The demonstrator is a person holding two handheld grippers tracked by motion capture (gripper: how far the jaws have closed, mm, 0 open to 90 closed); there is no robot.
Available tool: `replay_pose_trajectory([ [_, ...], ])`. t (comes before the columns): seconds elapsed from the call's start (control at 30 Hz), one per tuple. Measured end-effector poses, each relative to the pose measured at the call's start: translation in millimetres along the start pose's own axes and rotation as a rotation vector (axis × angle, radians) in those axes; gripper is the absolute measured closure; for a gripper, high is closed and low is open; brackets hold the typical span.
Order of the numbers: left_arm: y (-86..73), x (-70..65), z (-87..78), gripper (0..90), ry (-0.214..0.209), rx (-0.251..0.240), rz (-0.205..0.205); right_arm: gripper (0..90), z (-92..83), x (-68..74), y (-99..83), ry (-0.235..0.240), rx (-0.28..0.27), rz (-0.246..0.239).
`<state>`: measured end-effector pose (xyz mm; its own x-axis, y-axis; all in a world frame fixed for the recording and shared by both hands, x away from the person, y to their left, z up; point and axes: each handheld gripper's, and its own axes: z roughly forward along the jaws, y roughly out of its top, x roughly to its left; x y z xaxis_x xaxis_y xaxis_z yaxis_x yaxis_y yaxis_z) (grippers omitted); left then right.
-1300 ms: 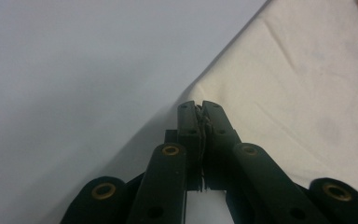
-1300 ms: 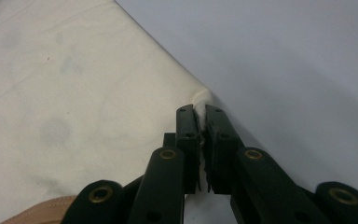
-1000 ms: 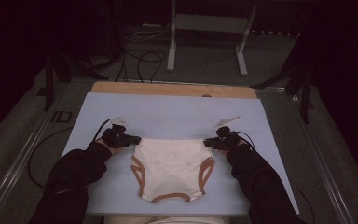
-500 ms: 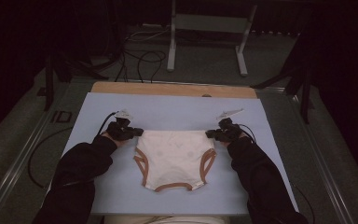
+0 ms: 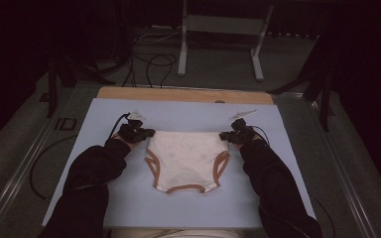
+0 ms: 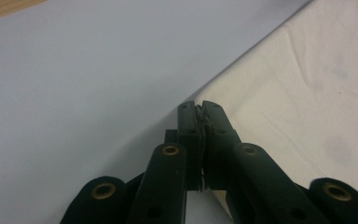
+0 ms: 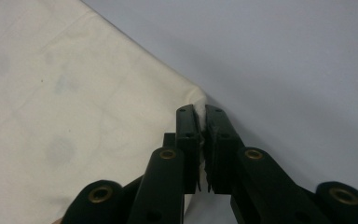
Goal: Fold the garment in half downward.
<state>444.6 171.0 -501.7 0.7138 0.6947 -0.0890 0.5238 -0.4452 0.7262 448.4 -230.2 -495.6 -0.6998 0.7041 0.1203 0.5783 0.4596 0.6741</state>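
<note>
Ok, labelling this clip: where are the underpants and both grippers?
underpants (image 5: 186,158): high view, middle of the cloth.
left gripper (image 6: 199,108): left gripper view, between its tips.
right gripper (image 7: 200,111): right gripper view, between its tips.

briefs (image 5: 186,158): 1 | grippers: 2 | table (image 5: 188,116): 1 | sleeves: 2

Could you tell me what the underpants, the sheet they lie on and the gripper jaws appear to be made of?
The underpants look like soft cream knit fabric, matte, with faint creases and brown bound edges. The sheet seems a smooth, matte pale blue board or mat; which one is unclear. The left gripper and right gripper look like matte black moulded plastic with brass-coloured rivets, probably.
</note>
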Motion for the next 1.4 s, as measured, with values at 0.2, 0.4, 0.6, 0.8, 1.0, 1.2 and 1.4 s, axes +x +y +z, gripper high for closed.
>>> replay_pose_trajectory([
  [0.2, 4.5, 1.9, 9.4, 88.6, 0.021, 0.009, -0.003, 85.3, 4.8, -4.5, -0.6, -0.019, 0.011, 0.011],
  [0.4, 6.6, 3.3, 16.7, 88.6, 0.031, 0.020, -0.009, 85.2, 10.3, -7.8, -0.8, -0.028, 0.022, 0.016],
  [0.6, 5.8, 5.2, 22.4, 88.6, 0.044, 0.025, -0.012, 85.2, 15.0, -13.1, -1.0, -0.033, 0.024, 0.025],
  [0.8, 5.4, 6.2, 23.7, 88.5, 0.046, 0.025, -0.019, 85.1, 20.1, -17.2, 2.2, -0.036, 0.023, 0.031],
  [1.0, 6.1, 6.4, 25.8, 88.0, 0.051, 0.045, -0.025, 84.3, 23.7, -17.9, 2.2, -0.038, 0.031, 0.045],
  [1.2, 8.9, 4.8, 23.6, 78.5, 0.072, 0.031, -0.034, 75.2, 21.6, -17.4, 4.0, -0.047, 0.021, 0.048],
  [1.4, 12.8, 2.7, 17.3, 54.4, 0.087, 0.021, -0.045, 59.4, 14.0, -17.5, 7.5, -0.039, 0.007, 0.050],
])
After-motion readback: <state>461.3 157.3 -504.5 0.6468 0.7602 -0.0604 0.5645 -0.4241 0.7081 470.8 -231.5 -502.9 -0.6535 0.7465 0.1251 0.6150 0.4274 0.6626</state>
